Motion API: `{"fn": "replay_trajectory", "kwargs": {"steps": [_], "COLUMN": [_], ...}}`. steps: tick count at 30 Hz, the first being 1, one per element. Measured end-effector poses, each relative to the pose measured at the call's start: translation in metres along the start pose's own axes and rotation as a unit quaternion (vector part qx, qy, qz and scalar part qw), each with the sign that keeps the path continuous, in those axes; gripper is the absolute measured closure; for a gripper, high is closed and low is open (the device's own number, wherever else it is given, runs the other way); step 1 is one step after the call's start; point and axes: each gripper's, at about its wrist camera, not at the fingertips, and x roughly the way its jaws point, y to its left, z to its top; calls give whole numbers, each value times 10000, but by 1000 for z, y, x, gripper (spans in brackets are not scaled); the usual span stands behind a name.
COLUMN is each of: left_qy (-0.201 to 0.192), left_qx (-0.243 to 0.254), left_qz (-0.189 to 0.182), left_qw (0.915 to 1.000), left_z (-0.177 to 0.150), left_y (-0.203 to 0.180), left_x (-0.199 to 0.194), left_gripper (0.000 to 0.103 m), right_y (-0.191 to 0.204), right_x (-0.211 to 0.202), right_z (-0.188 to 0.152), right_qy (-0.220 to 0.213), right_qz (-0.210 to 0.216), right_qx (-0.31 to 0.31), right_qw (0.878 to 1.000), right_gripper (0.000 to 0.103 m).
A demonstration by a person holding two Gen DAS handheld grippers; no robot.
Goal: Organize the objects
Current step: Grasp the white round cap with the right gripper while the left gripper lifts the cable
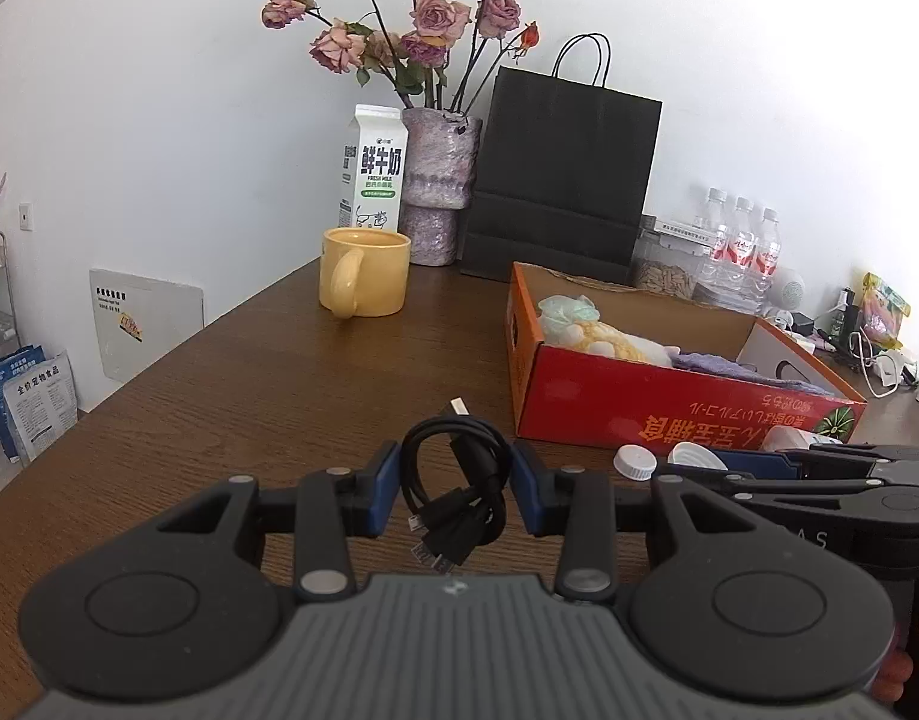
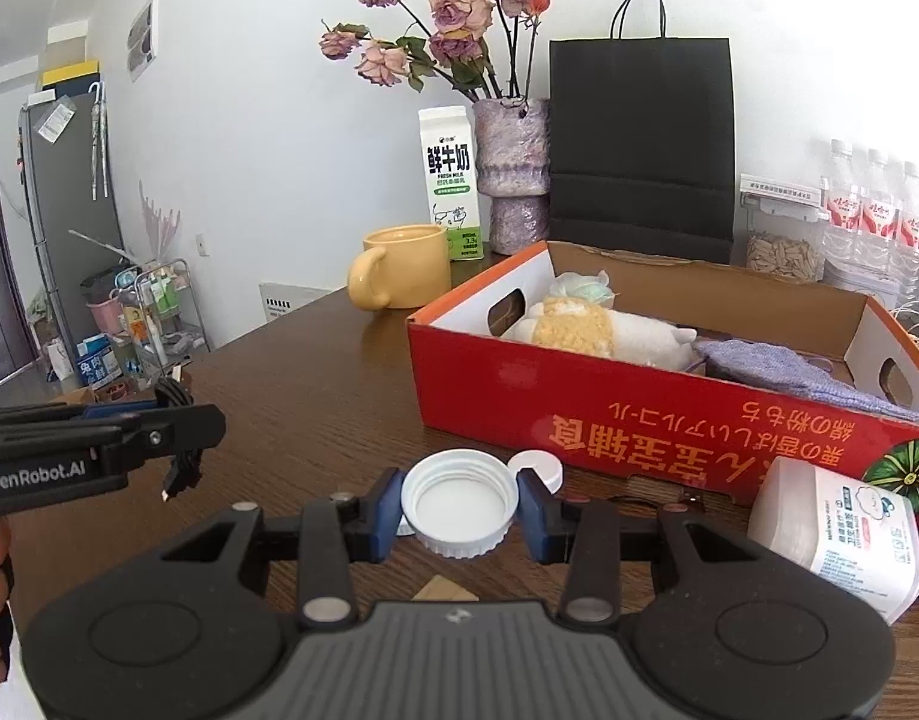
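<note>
A coiled black USB cable (image 1: 459, 492) hangs between the blue pads of my left gripper (image 1: 453, 471), which is shut on it just above the wooden table. From the right wrist view that same gripper (image 2: 177, 420) enters from the left with the cable (image 2: 183, 462) dangling. My right gripper (image 2: 459, 495) is shut on a white screw cap (image 2: 459, 507), hollow side up, close to the table. A second white lid (image 2: 540, 468) lies just beyond it. The red cardboard box (image 2: 579, 414) stands ahead with a plush toy (image 2: 579, 324) and a purple cloth (image 2: 783, 366) inside.
A white plastic jar (image 2: 837, 534) lies on its side to the right, against the box. A yellow mug (image 2: 405, 267), milk carton (image 2: 450, 180), vase of roses (image 2: 513, 174), black paper bag (image 2: 639, 138) and water bottles (image 2: 873, 210) line the back wall. The table's left edge drops off.
</note>
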Motion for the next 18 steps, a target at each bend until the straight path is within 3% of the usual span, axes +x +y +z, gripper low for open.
{"fn": "replay_trajectory", "kwargs": {"steps": [18], "left_qy": [-209], "left_qx": [449], "left_qz": [-185], "left_qw": [9986], "left_z": [26], "left_y": [-60], "left_x": [19], "left_gripper": [63], "right_y": [-68], "right_x": [-25], "right_z": [23], "right_qy": [-685], "right_qz": [-456], "right_qx": [386], "right_qw": [9959], "right_gripper": [64]}}
